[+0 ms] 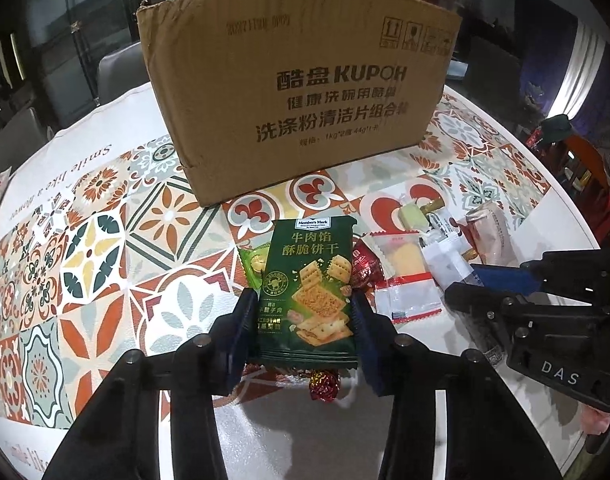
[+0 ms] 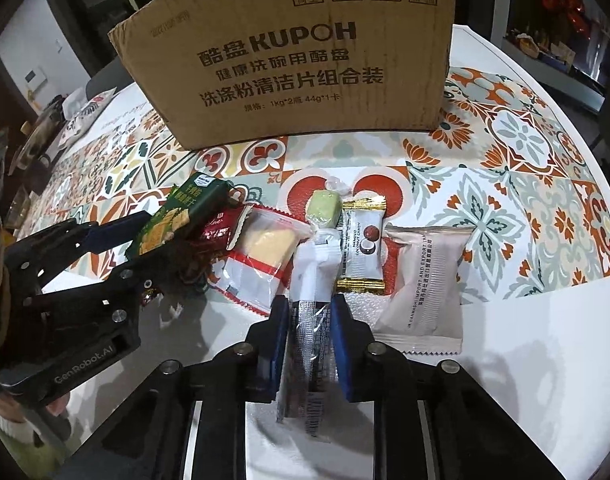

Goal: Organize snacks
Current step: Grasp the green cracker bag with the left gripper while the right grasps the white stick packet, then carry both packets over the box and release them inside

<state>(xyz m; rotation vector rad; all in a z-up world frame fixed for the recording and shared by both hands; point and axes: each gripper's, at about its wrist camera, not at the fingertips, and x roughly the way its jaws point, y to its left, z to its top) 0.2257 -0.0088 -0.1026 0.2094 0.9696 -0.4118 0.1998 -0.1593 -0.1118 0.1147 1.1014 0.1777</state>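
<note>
Two hand-held grippers work a scatter of wrapped snacks on a patterned tablecloth [image 1: 105, 208], with a cardboard box [image 1: 301, 92] standing upright across the top of both views. In the left wrist view, the left gripper [image 1: 303, 316] at lower centre is clenched on a green cracker packet [image 1: 309, 284], its blue pads pressing both long edges; the right wrist view, at middle left, shows that packet tilted with its far end raised off the cloth. In the right wrist view, the right gripper [image 2: 307, 320] at lower centre is clamped on a slim white-and-clear stick pack [image 2: 311, 280] that lies lengthwise between its pads. Both tools point steeply down toward the table, side by side in front of the box. Loose items remain on the cloth: a yellow cake in clear wrap [image 2: 265, 248], a red packet [image 2: 221, 228], a green sweet [image 2: 324, 210], a coconut candy [image 2: 363, 248], a pale pink pouch [image 2: 427, 280] and, at the bottom of the left view, a red foil candy [image 1: 324, 384]. The step in hand appears to be picking up, one item per tool. The next move would likely call for lifting both clear of their neighbours and carrying them over the box's rim, whose opening is not visible here.
</note>
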